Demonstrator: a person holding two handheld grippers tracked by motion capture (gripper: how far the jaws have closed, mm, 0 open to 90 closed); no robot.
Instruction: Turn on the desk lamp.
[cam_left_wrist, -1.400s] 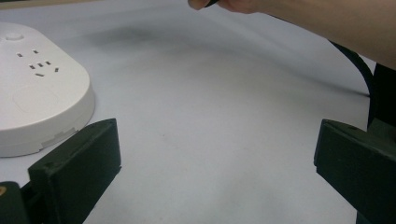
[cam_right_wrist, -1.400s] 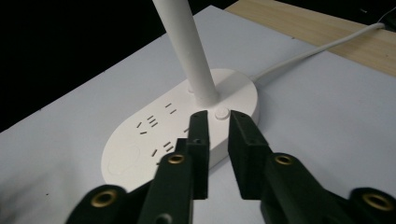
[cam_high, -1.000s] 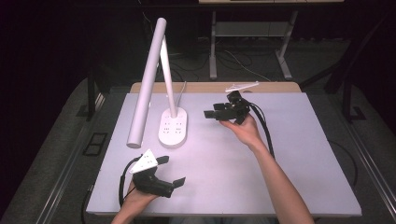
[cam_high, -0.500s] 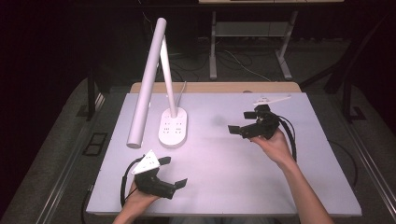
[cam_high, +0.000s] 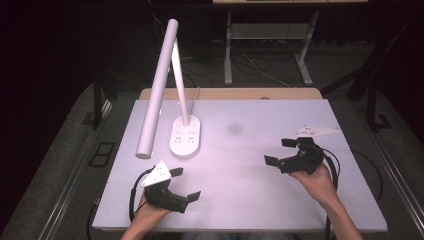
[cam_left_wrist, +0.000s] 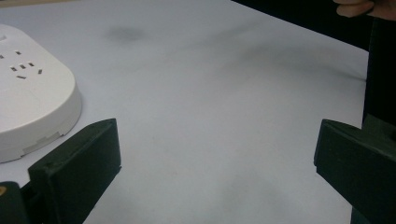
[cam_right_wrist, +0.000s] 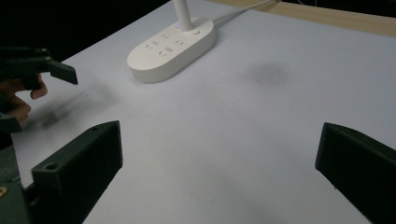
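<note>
A white desk lamp stands at the table's back left, its oval socket base (cam_high: 185, 137) on the white tabletop (cam_high: 240, 170) and its long tube head (cam_high: 158, 90) slanting forward and down. The base also appears at the left in the left gripper view (cam_left_wrist: 28, 100) and at the top in the right gripper view (cam_right_wrist: 173, 46). My left gripper (cam_high: 185, 182) rests near the front left edge, open, with nothing between its jaws. My right gripper (cam_high: 279, 151) is held over the right side of the table, open and empty, pointing left toward the lamp.
A faint dark smudge (cam_high: 233, 129) marks the tabletop to the right of the lamp base. The lamp's cable (cam_right_wrist: 243, 10) runs off the back edge. Beyond the table stand metal desk legs (cam_high: 227, 47) and loose cables on a dark floor.
My right gripper has moved from beside the lamp base rightward and toward me, to the table's right side. The left gripper has stayed where it was.
</note>
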